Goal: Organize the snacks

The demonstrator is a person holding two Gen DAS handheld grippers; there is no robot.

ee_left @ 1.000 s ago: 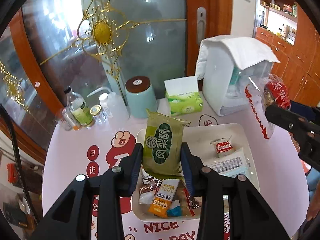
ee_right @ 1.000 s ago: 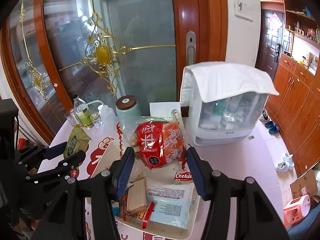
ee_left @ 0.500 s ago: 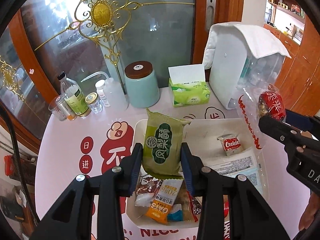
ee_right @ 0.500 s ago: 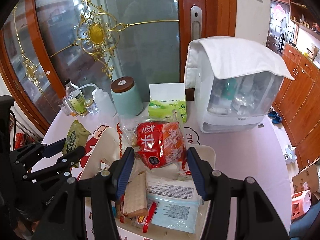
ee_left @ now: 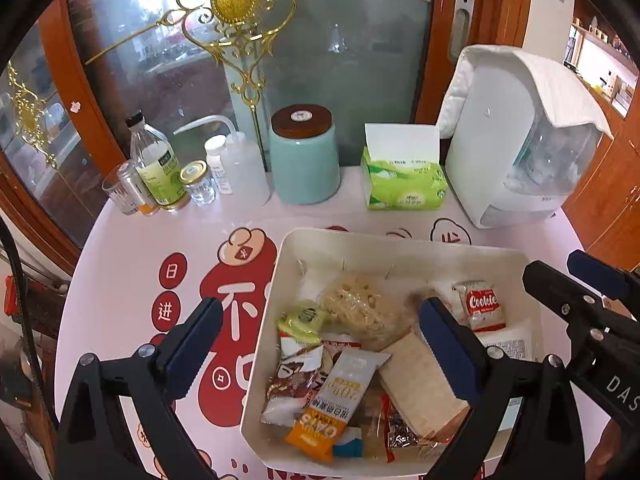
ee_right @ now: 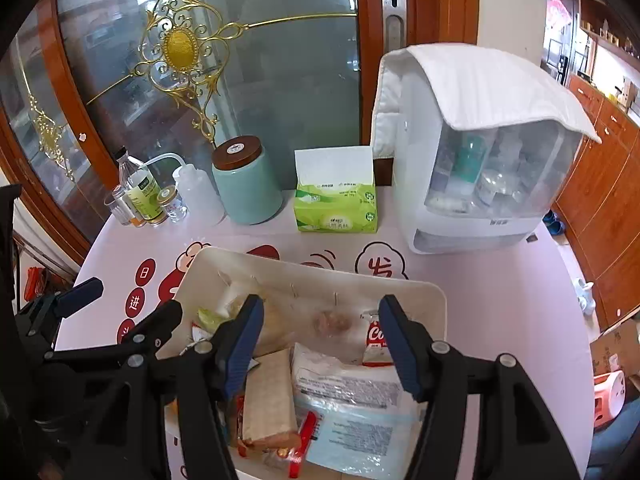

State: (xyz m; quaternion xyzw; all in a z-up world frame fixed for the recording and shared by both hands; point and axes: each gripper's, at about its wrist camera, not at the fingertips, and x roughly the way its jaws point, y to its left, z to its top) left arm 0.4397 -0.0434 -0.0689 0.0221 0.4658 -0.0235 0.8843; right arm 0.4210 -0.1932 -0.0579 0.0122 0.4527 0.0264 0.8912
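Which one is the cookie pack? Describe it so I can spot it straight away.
Find the white tray on the pink table. Look toward its far right corner, where the cookie pack lies. It is the only small white wrapper with a red panel reading "Cookie".

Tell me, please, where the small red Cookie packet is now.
The Cookie packet lies inside the white tray, in its far right part in the left wrist view, beside the clear noodle bag.

We see a white rectangular tray (ee_left: 276,280) on the table, filled with jumbled snack packets lying flat: an orange oats bar (ee_left: 340,396), a red-and-white cookie pack (ee_left: 480,306), a clear noodle bag (ee_left: 360,312) and a tan wafer (ee_right: 268,392).
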